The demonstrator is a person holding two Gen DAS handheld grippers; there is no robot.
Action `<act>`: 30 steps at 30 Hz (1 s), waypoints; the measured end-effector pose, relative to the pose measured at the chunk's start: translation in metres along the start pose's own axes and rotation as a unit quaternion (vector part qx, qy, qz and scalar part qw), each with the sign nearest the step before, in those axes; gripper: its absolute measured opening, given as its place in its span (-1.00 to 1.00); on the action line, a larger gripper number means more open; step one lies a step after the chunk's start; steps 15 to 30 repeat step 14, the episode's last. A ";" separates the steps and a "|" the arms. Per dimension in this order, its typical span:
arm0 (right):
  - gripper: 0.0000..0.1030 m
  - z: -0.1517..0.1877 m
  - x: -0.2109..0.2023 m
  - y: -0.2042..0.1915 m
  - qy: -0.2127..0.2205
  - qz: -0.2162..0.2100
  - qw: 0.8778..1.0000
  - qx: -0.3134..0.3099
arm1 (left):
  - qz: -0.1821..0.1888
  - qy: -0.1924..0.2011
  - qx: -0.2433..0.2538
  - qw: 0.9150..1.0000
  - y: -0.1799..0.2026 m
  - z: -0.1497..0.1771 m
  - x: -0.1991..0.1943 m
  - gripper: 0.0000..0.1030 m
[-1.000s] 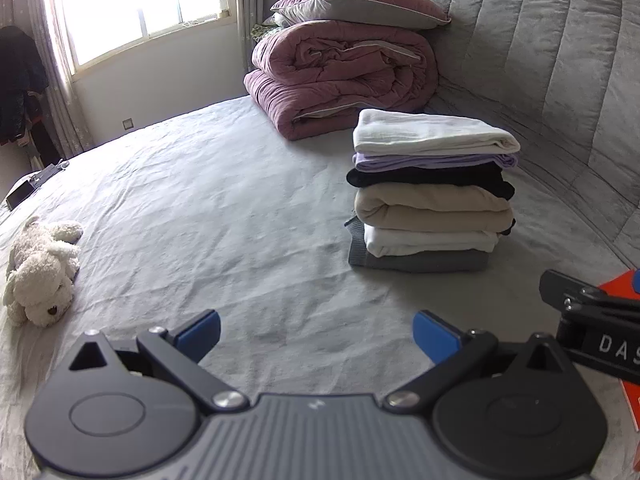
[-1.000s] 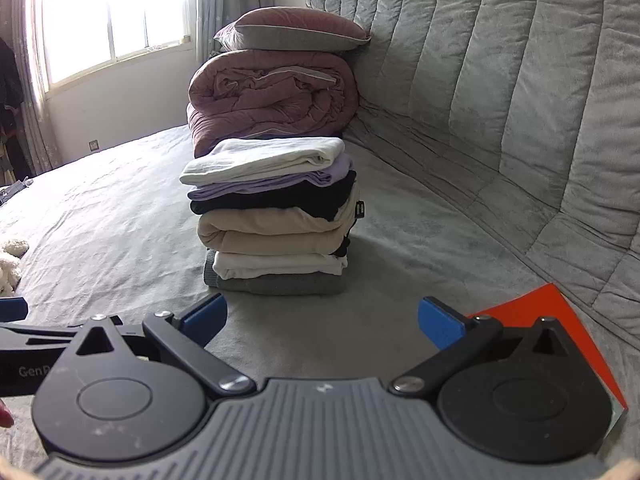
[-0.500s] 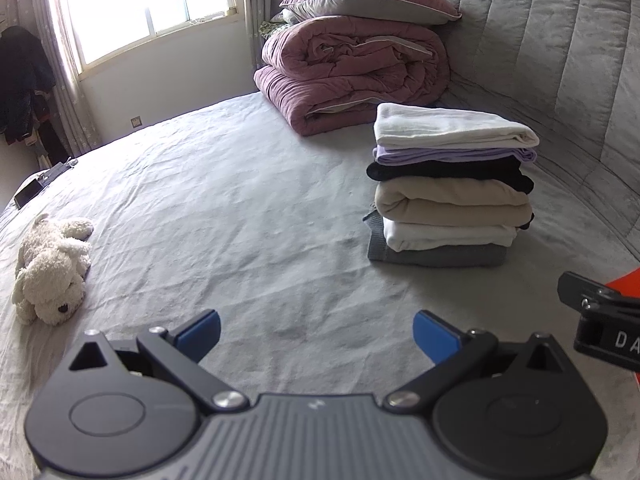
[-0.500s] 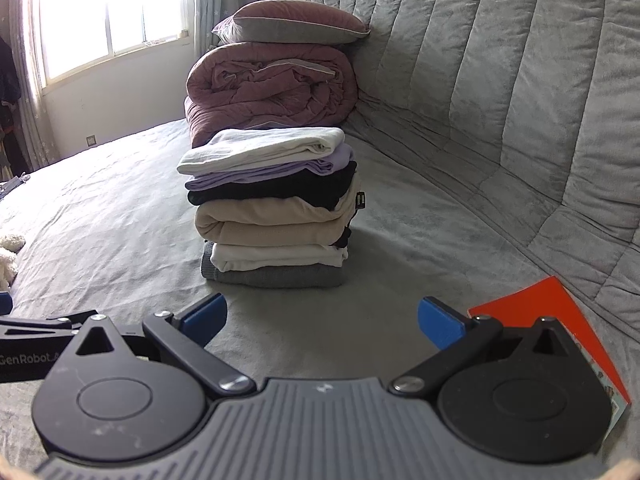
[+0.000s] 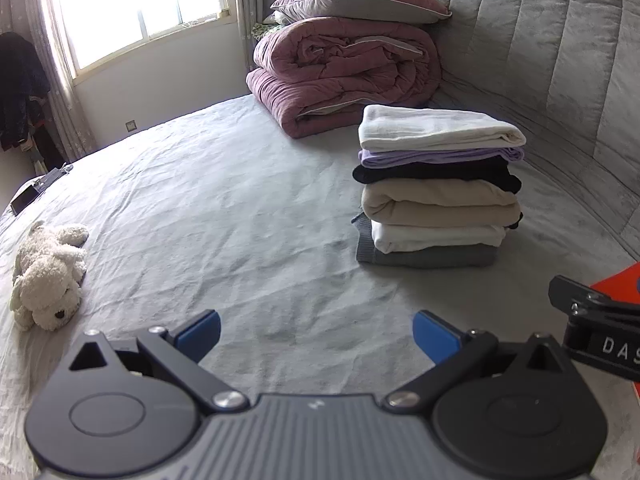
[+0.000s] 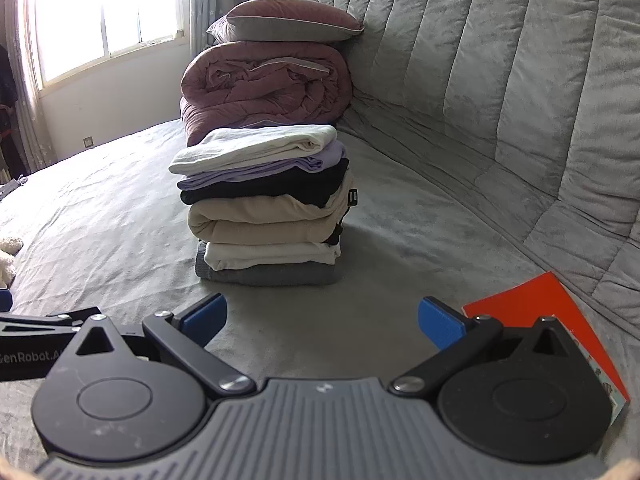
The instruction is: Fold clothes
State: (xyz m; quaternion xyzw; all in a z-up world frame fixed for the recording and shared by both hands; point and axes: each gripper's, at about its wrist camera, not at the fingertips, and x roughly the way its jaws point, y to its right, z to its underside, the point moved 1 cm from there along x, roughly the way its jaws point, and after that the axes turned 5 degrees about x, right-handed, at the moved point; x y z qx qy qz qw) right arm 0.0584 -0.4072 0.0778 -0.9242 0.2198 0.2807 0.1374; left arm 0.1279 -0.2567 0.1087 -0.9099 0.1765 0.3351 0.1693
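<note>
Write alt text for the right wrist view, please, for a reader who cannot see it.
A neat stack of folded clothes stands on a grey bed, ahead of the open, empty right gripper. Behind the stack lie a rolled mauve duvet and a pillow; an orange booklet lies at right.

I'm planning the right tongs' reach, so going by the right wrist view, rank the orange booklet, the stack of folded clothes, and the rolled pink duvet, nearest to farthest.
1. Orange booklet, on the bed just beside the right tongs, right side.
2. Stack of folded clothes, straight ahead, slightly left.
3. Rolled pink duvet, behind the stack, by the headboard.
</note>
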 end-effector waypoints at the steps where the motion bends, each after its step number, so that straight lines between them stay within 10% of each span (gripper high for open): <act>1: 1.00 0.000 0.000 0.001 0.000 0.000 1.000 0.001 | 0.002 -0.001 -0.001 1.000 0.001 0.000 0.000 0.99; 30: 1.00 -0.001 -0.002 0.007 -0.001 -0.002 1.000 0.006 | 0.011 -0.013 -0.012 1.000 0.005 0.003 0.003 0.99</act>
